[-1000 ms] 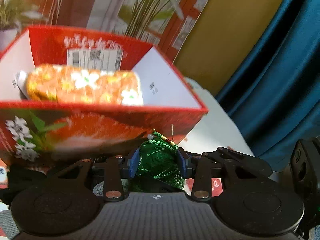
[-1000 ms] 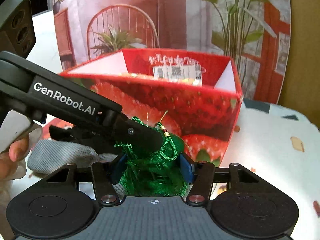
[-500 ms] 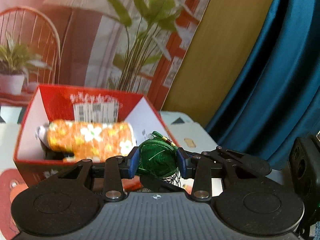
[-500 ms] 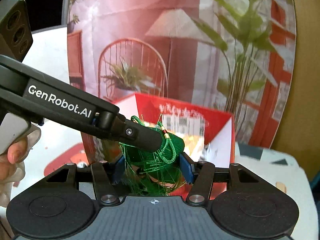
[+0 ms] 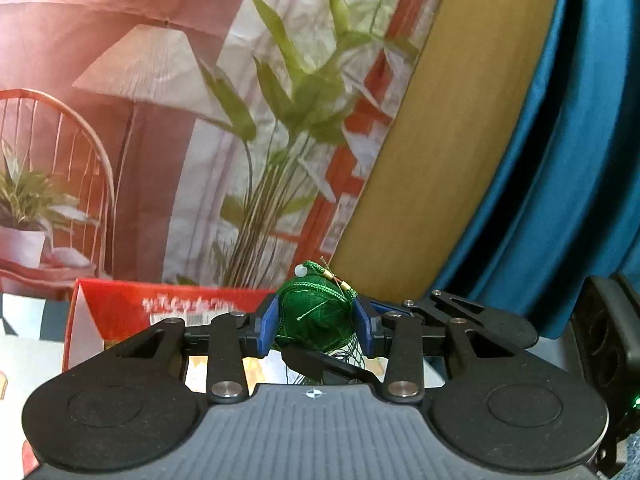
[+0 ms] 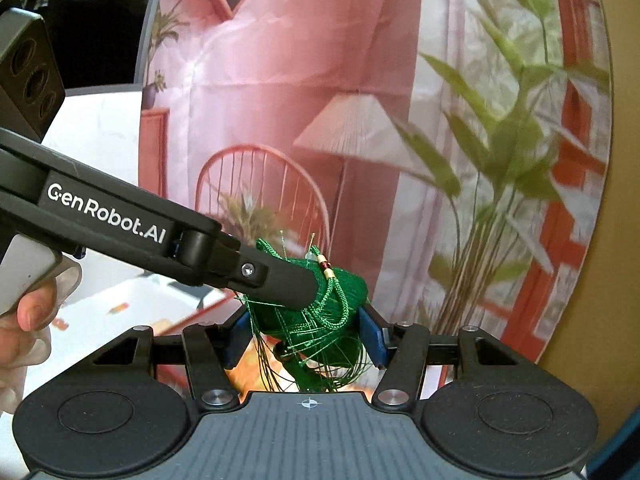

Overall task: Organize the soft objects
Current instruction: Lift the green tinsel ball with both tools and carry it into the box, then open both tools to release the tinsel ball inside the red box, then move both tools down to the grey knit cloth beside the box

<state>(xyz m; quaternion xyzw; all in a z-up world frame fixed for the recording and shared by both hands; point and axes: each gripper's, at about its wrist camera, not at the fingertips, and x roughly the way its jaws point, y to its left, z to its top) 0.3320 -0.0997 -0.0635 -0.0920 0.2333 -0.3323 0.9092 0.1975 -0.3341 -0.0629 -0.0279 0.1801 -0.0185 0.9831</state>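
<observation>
A green tasselled pouch (image 5: 316,314) with a cord and small beads is clamped between both grippers at once. My left gripper (image 5: 316,322) is shut on it. My right gripper (image 6: 306,334) is shut on the same pouch (image 6: 320,308), its threads hanging down. The left gripper's finger (image 6: 276,280) crosses the right wrist view from the left. A red strawberry-print box (image 5: 120,312) sits low behind the left gripper, mostly hidden; orange floral fabric (image 5: 256,364) inside it shows under the fingers.
A printed backdrop with a lamp, chair and plants (image 5: 192,120) stands behind the box. A tan board (image 5: 432,160) and a blue curtain (image 5: 560,160) are to the right. A hand (image 6: 24,320) holds the left gripper's handle.
Both grippers have risen together with the green pouch. The red box has dropped from filling the views to the bottom, now largely hidden behind the fingers.
</observation>
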